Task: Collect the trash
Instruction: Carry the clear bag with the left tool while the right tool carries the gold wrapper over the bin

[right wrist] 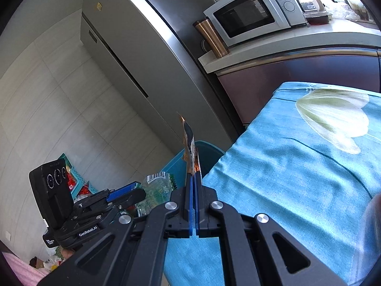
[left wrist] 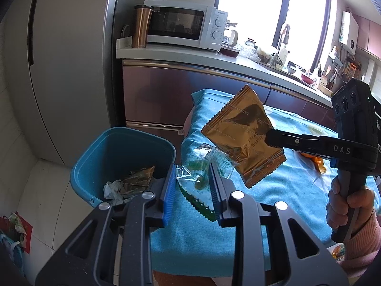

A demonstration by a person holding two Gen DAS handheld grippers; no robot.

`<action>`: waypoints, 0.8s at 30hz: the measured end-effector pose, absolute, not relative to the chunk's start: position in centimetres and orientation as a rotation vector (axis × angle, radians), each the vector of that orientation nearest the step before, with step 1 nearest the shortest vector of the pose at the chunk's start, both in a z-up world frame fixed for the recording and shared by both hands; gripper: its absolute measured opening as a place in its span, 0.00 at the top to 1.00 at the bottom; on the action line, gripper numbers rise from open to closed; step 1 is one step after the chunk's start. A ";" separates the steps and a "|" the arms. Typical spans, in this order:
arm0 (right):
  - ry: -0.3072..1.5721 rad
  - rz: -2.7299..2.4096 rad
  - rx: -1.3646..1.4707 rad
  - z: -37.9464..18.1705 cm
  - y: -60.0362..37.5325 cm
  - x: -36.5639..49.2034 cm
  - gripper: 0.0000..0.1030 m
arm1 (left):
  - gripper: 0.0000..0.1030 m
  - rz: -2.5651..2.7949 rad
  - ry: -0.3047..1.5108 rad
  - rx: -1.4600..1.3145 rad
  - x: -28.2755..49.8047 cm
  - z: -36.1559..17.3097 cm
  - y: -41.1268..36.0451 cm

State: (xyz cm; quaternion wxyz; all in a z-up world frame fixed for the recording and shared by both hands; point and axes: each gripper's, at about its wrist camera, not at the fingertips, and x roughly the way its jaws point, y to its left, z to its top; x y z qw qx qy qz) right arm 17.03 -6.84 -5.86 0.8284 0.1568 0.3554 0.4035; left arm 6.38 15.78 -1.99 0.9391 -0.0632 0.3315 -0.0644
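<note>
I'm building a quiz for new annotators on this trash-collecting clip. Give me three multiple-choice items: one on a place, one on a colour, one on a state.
1. Where does the copper tumbler stand?
A. On the floor
B. On the counter beside the microwave
C. On the blue cloth

2. What colour is the trash bin?
A. Teal blue
B. Red
C. White

3. How is the gold wrapper held?
A. It lies loose on the cloth
B. It lies inside the bin
C. It is pinched in the right gripper

Answers:
1 B, it stands against the microwave's left side.
2 A, its walls and rim are teal.
3 C, the shut jaws clamp its edge in the air.
</note>
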 end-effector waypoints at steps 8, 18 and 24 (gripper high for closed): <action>0.763 0.876 0.320 -5.5 -5.1 17.7 1.00 | 0.74 -0.094 0.678 -0.139 6.8 -2.1 17.3; 0.780 0.898 0.295 -5.6 -3.1 18.5 1.00 | 0.74 -0.052 0.678 -0.150 7.4 -2.3 19.2; 0.795 0.909 0.290 -5.7 -2.0 19.2 1.00 | 0.74 -0.030 0.683 -0.151 7.5 -2.5 19.9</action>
